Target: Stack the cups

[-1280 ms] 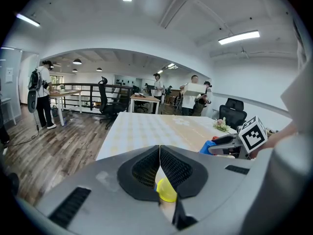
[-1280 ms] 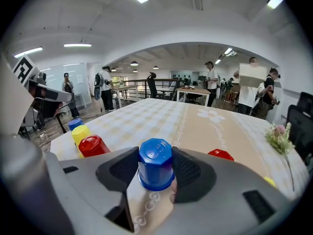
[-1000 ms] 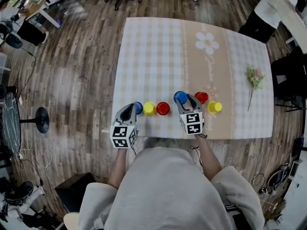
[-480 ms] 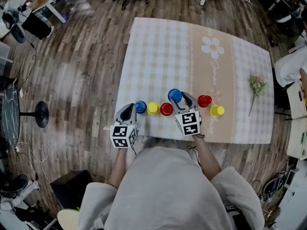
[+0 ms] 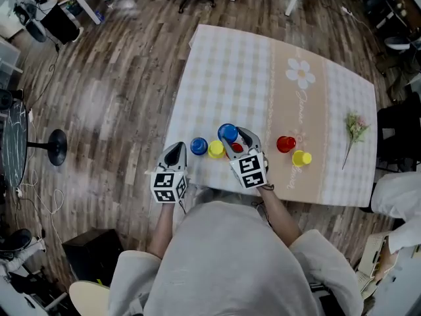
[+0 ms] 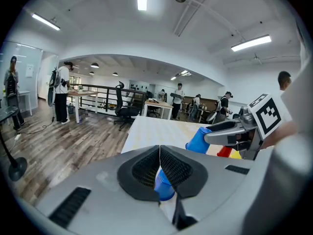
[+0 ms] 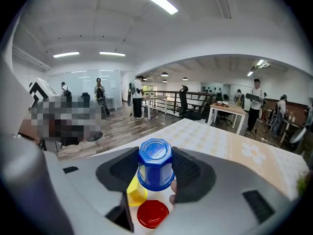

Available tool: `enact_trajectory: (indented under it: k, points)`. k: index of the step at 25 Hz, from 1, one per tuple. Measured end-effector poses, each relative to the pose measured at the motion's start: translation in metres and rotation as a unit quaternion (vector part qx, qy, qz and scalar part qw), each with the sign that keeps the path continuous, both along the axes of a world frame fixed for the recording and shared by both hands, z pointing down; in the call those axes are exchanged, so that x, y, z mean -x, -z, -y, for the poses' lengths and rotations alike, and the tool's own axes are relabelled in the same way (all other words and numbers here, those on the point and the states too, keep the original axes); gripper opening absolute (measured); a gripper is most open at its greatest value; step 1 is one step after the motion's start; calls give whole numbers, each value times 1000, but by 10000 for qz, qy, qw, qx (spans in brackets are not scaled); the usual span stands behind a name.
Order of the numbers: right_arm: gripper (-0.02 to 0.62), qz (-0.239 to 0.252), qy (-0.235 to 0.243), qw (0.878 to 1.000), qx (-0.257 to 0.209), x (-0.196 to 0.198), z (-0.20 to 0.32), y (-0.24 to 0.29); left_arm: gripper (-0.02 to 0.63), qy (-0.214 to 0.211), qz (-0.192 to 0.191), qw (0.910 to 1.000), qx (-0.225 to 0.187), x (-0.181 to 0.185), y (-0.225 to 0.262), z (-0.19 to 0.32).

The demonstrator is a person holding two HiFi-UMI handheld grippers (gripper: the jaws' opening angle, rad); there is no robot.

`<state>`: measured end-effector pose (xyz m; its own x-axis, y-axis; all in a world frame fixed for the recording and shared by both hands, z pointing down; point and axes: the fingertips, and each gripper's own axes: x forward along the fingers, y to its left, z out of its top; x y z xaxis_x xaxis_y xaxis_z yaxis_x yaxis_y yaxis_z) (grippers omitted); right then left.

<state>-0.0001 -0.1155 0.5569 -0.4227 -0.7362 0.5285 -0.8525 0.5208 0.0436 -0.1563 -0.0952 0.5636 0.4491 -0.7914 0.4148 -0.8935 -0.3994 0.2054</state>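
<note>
6 cups in view: 2 blue, 2 yellow, 2 red, all along the near part of the table (image 5: 223,71) with its checked cloth. Right gripper (image 5: 238,141) jaws pinch the held blue cup (image 7: 155,163) by its sides, bottom up, above the near red cup (image 7: 152,213). Near yellow cup (image 7: 137,192) is just left of that red one. Left blue cup (image 5: 198,146) stands left of the yellow, close to the left gripper (image 5: 176,150). Left jaws are pressed together on nothing, and that blue cup shows just beyond their tips. Right red cup (image 5: 285,143) and right yellow cup (image 5: 301,157) sit close together, apart from the row. Flower sprig (image 5: 356,127) lies at the table's right edge.
</note>
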Motion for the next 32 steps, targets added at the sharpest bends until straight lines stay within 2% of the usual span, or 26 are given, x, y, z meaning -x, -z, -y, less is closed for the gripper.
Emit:
enact_trajectory:
  k: [7, 13, 25, 32]
  points:
    - [212, -25, 545, 9985, 65, 43, -11, 1, 14, 136, -50, 9999, -24, 12, 1, -2]
    - [212, -51, 857, 9962, 155, 64, -20, -2, 14, 244, -57, 9997, -21, 20, 2, -5]
    - [213, -83, 1214, 9923, 240, 83, -33, -14, 14, 366, -65, 9993, 8, 28, -1, -8]
    - [213, -159, 1219, 9917, 364, 84, -37, -23, 14, 388, -74, 9992, 19, 30, -1, -9]
